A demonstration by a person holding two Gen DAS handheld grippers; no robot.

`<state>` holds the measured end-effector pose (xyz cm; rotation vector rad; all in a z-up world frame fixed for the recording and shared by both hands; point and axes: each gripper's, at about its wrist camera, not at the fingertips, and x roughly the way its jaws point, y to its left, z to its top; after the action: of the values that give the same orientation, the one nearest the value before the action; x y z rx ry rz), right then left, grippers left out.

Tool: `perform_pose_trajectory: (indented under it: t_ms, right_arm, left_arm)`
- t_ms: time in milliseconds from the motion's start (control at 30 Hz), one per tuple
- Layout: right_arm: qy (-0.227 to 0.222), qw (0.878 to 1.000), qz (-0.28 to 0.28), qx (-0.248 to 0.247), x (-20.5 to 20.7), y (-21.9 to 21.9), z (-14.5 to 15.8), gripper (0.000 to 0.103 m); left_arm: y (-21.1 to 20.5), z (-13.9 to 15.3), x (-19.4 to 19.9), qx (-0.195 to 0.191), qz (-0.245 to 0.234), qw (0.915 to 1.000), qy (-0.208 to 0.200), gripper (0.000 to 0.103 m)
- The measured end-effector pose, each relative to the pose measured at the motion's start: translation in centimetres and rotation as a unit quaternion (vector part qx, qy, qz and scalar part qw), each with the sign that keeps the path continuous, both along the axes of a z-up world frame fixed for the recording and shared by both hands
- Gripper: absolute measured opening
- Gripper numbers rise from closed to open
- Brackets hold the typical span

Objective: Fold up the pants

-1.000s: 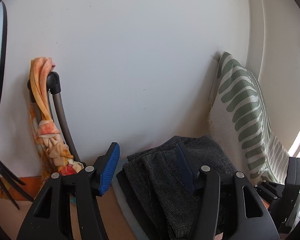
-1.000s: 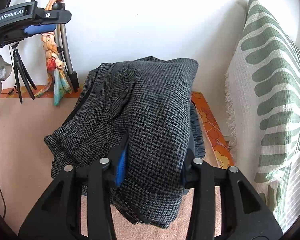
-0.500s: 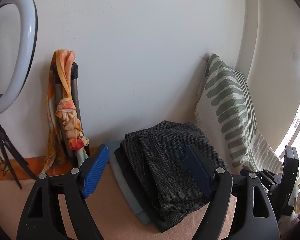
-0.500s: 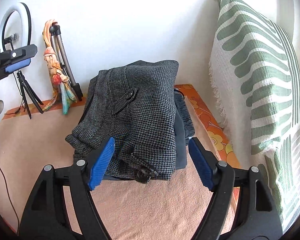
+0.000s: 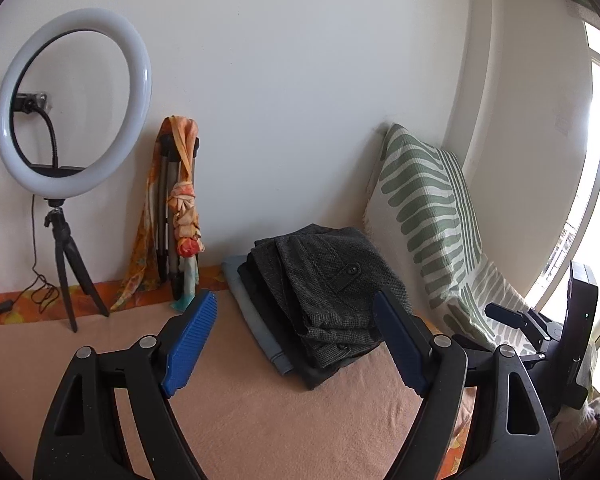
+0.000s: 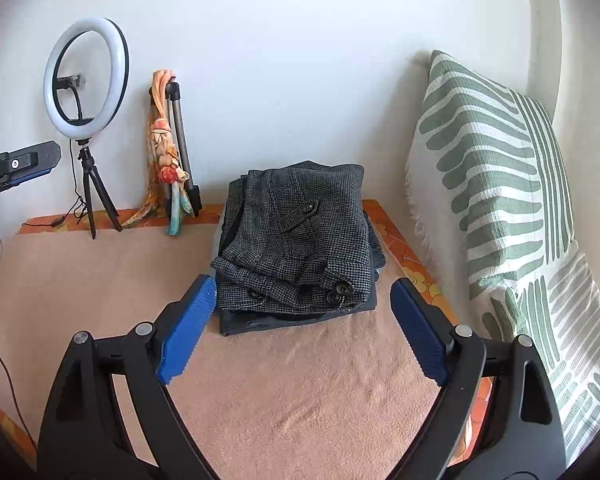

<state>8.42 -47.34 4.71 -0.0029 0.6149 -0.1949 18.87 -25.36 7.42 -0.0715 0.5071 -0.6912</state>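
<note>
Grey houndstooth pants (image 6: pixel 296 236) lie folded on top of a small stack of clothes at the far side of a peach blanket (image 6: pixel 300 392), close to the white wall (image 6: pixel 280 60). Under them sit a darker garment (image 6: pixel 300 316) and a pale blue one (image 5: pixel 252 308), whose edge shows on the left of the stack in the left wrist view. Buttons and a tab on the pants face up, with the waistband end toward the near side.

Both tongs hang apart from the stack and hold nothing. The right gripper (image 6: pixel 300 328) is spread wide, its blue pads (image 6: pixel 186 330) flanking the near edge of the stack without touching it. The left gripper (image 5: pixel 296 344) is likewise spread wide, with the stack showing between its pads (image 5: pixel 190 344), somewhat right of centre and farther off.

Right of the stack a green-and-white striped cushion (image 6: pixel 496 184) leans against the wall. To the left a folded tripod (image 6: pixel 180 148) wrapped in an orange scarf (image 6: pixel 162 148) leans on the wall, and farther left a ring light (image 6: pixel 86 76) stands on a small black tripod. An orange flowered cloth (image 6: pixel 412 264) shows along the blanket's far and right edges.
</note>
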Motion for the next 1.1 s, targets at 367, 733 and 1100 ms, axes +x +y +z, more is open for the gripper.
perform_pose_trajectory:
  t_ms: [367,733,1100]
  right_arm:
    - [-0.027,0.999,0.017,-0.013,-5.0,7.5,1.6,0.102]
    - [-0.049,0.998,0.034,-0.028,-7.9,13.4,0.3,0.103]
    - [-0.047,0.998,0.037,-0.01,-7.6,15.0,-2.3,0.103]
  left_arm:
    - [6.5,-1.2,-6.6,0.018,0.015,0.9997,-0.006,0.089]
    - [11.6,-4.3,-10.2,0.026,0.045,0.9986,0.012,0.09]
    - [13.4,-6.8,-10.6,0.031,0.059,0.9975,0.023,0.09]
